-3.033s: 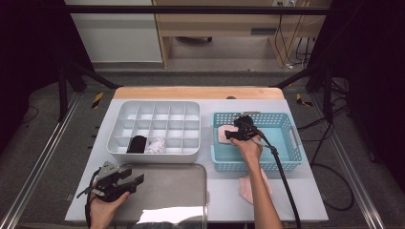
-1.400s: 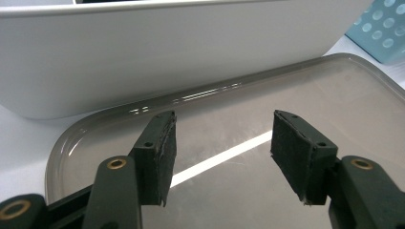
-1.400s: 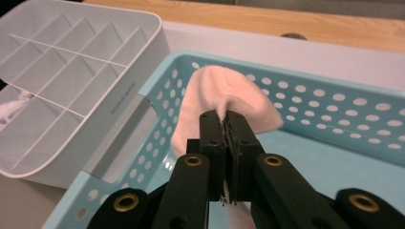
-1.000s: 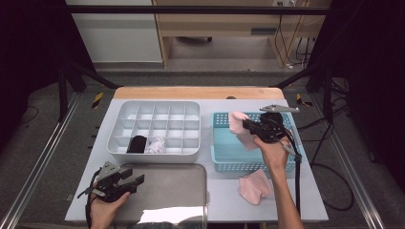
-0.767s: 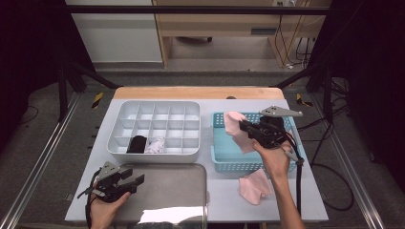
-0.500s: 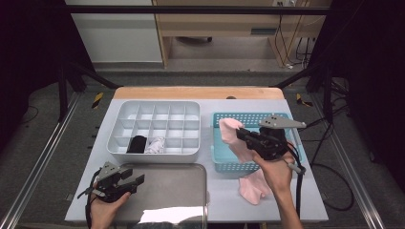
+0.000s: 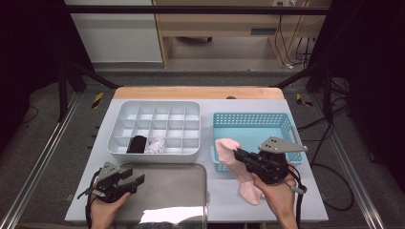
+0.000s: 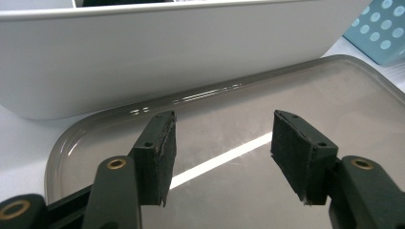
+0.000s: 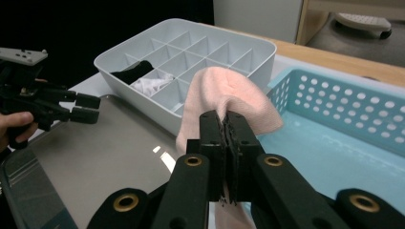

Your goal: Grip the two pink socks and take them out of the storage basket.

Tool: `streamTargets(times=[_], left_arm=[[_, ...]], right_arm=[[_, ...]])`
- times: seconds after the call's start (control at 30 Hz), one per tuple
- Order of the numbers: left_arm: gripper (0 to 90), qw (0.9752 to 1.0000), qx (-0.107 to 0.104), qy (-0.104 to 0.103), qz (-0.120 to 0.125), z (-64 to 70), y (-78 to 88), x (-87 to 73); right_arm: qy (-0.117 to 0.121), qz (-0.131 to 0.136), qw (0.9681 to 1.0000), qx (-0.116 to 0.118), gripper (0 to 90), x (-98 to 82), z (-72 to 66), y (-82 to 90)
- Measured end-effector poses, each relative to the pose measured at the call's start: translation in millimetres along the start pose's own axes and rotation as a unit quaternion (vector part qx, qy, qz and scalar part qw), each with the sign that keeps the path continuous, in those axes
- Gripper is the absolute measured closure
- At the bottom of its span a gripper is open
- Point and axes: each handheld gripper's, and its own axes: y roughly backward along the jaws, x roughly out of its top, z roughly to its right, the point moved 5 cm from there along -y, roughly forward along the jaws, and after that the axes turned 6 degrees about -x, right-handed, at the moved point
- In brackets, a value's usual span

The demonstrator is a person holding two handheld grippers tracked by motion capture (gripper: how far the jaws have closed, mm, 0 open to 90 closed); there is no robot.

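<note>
My right gripper is shut on a pink sock, held in the air over the front left corner of the light blue basket. The sock drapes over the jaws and hangs down. A second pink sock lies on the table by the right hand. My left gripper rests open over the left end of the grey metal tray, nothing between its pads.
A white divided organizer stands behind the tray, with a black item and a white item in two front cells. The organizer's wall rises close in front of the left gripper.
The right gripper has carried the pink sock out of the basket, toward the near side and leftward. The left gripper has stayed where it was.
</note>
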Motion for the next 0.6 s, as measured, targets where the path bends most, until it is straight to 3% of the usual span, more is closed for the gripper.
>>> streamTargets(times=[0.37, 0.6], left_arm=[[40.3, 1.0000, -0.001, 0.000, 0.001, 0.9, 0.2, 0.1], [40.4, 1.0000, -0.002, -0.001, 0.002, 1.0, 2.0, 0.4]], right_arm=[[-0.015, -0.017, 0.9997, 0.013, 87.2, -32.1, -5.9, 2.0], [-0.035, -0.045, 0.9983, 0.015, 87.0, -55.8, -4.1, -5.5]])
